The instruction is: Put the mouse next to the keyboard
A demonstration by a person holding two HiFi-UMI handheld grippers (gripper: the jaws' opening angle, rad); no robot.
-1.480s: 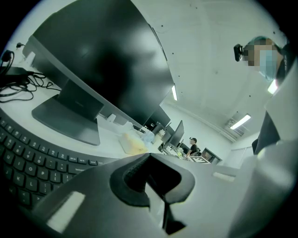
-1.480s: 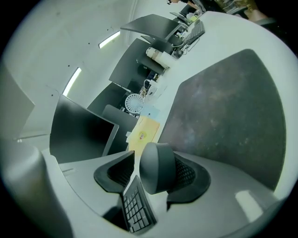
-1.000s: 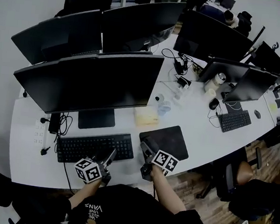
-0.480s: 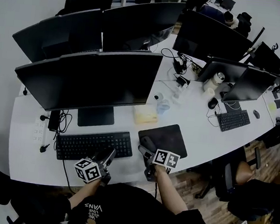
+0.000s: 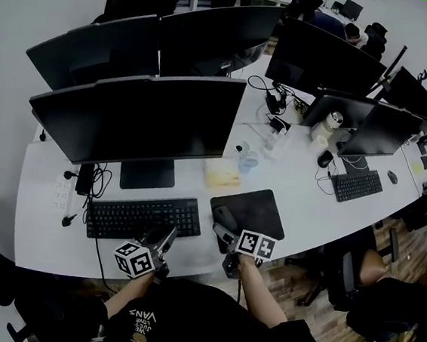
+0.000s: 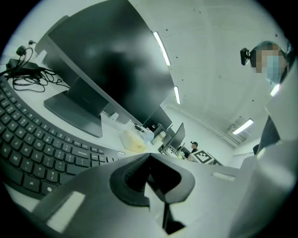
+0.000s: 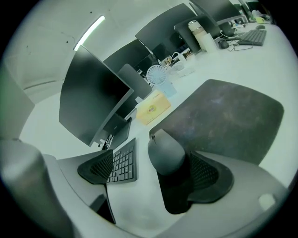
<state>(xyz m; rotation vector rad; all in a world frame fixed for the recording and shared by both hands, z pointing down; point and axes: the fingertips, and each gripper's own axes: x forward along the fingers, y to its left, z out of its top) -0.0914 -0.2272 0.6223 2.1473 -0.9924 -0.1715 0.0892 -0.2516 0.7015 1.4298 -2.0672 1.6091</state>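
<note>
A dark grey mouse (image 7: pixel 165 151) rests on the white desk (image 5: pixel 188 266), between the right end of the black keyboard (image 5: pixel 146 217) and the left edge of the dark mouse pad (image 5: pixel 251 211). My right gripper (image 7: pixel 153 169) straddles the mouse (image 5: pixel 222 215). Its jaws have just been opening and stand wide: the left pad is well clear and the right pad sits close beside the mouse. In the head view this right gripper (image 5: pixel 225 228) points at the gap beside the keyboard. My left gripper (image 5: pixel 164 239) hovers by the keyboard's (image 6: pixel 32 153) front edge, shut on nothing.
A large monitor (image 5: pixel 139 124) stands behind the keyboard, with cables (image 5: pixel 94 184) at its left. A yellow tissue box (image 5: pixel 223 176) and a small fan (image 7: pixel 156 74) sit beyond the mouse pad. More monitors and a second keyboard (image 5: pixel 358 185) fill the right.
The right gripper's jaws look wider around the mouse, and its marker cube has rolled a little. The mouse stays on the desk. The left gripper has kept still.
</note>
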